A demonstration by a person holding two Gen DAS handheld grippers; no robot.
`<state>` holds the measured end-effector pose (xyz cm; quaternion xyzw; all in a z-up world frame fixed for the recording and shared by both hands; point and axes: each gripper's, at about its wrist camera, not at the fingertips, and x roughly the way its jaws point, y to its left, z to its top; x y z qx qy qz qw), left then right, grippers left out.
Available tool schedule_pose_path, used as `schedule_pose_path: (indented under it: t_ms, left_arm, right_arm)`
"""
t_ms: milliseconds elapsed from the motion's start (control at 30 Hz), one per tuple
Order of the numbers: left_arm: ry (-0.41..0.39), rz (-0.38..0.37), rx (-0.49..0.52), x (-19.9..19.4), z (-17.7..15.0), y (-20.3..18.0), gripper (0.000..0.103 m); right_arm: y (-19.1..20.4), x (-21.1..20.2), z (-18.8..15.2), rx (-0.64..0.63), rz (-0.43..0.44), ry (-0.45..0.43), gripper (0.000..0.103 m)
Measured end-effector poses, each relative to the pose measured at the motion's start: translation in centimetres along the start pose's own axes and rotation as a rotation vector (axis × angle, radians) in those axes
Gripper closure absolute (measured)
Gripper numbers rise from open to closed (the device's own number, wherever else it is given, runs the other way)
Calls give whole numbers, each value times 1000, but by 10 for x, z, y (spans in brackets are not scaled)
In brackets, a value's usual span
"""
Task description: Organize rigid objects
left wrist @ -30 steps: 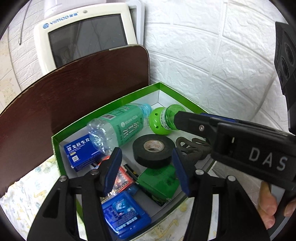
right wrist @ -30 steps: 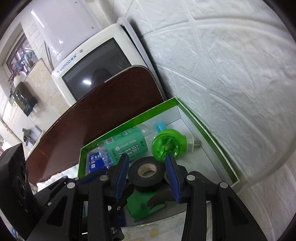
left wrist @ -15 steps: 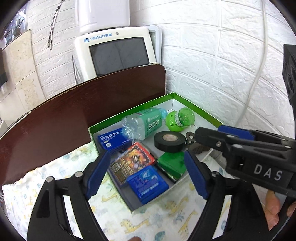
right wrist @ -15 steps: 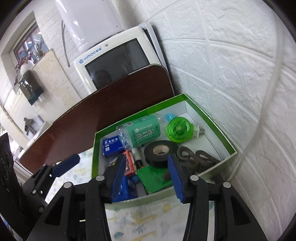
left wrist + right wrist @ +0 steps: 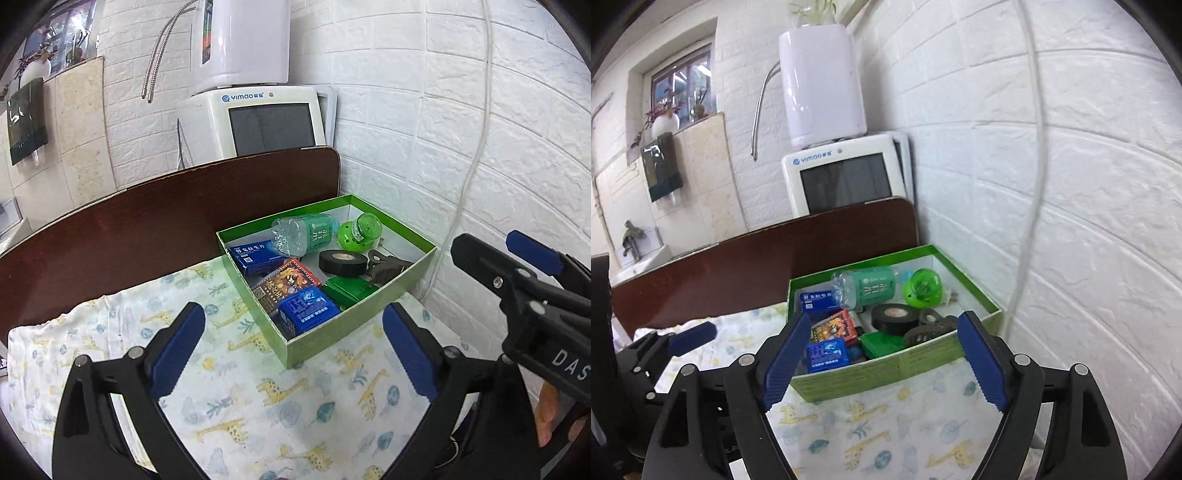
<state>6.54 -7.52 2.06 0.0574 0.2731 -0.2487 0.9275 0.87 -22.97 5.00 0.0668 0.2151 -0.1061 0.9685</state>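
Both of your tools are empty. Your left gripper [image 5: 291,350] has its jaws spread and opening, with only the giraffe-print cloth [image 5: 240,417] showing between the blue pads; your right gripper [image 5: 882,365] is likewise opening, and the near wall of the green box [image 5: 886,373] shows through its gap without being touched.

Everything the task concerns sits inside that box, which stands on the cloth in the corner by the white brick wall [image 5: 424,147]. The plastic bottle [image 5: 303,234] lies on its side along the far wall, partly over a blue carton [image 5: 255,256]. The green plug-in device [image 5: 358,234] is beside the bottle's cap end, the black tape roll [image 5: 341,261] just in front of it, and a dark clip [image 5: 388,264] next to the roll. Nearer you are the red card pack [image 5: 286,286], a second blue box [image 5: 308,312] and a green case [image 5: 349,290].

No loose item shows on the cloth, so the sorting looks finished or nearly so. Judge the step in hand as clearing away: keep both tools above the rim and draw them straight toward yourself, so neither pad catches the near wall and slides the box. Mind the white cord [image 5: 469,177] hanging beside the right tool. If you want a tidier result, the bottle resting on the carton is the one thing worth resettling
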Motion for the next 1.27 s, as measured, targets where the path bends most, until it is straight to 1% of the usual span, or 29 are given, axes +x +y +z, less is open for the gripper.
schedule_pose_path:
  t_ms: [67,133,267,300,400,667,1100,1267]
  left_arm:
    - [4,-13,-1,-6,-5,0,6]
    - [2,-1,11,-10,-12,-2,6]
    - [-4,4,18,-19,-25,-5,6]
    - [-2,0,13,-20,-27,-5,5]
    - [2,0,-3,-22,-30,-3,5]
    - [-17,14,-33,-29,-26,0,5]
    - [-27,19,-34,-30,-25,-2,4]
    - [-28,21,-35,-30,-25,-2,4]
  right_arm:
    - [3,-10,-9,-17,-45,-23,18]
    - [5,-17,-16,-35,-68,-22,18]
    - [1,-28,-30,-23,-65,-18,18]
    - [0,-33,-36,-22,-75,-23,18]
    - [-3,-38,-40,-19,-89,-32,18]
    - [-9,-45,-44,-18,-107,-34,18]
    - [-7,-44,-44,-28,-117,-43,18]
    - [-8,-43,-44,-21,-111,-31,18]
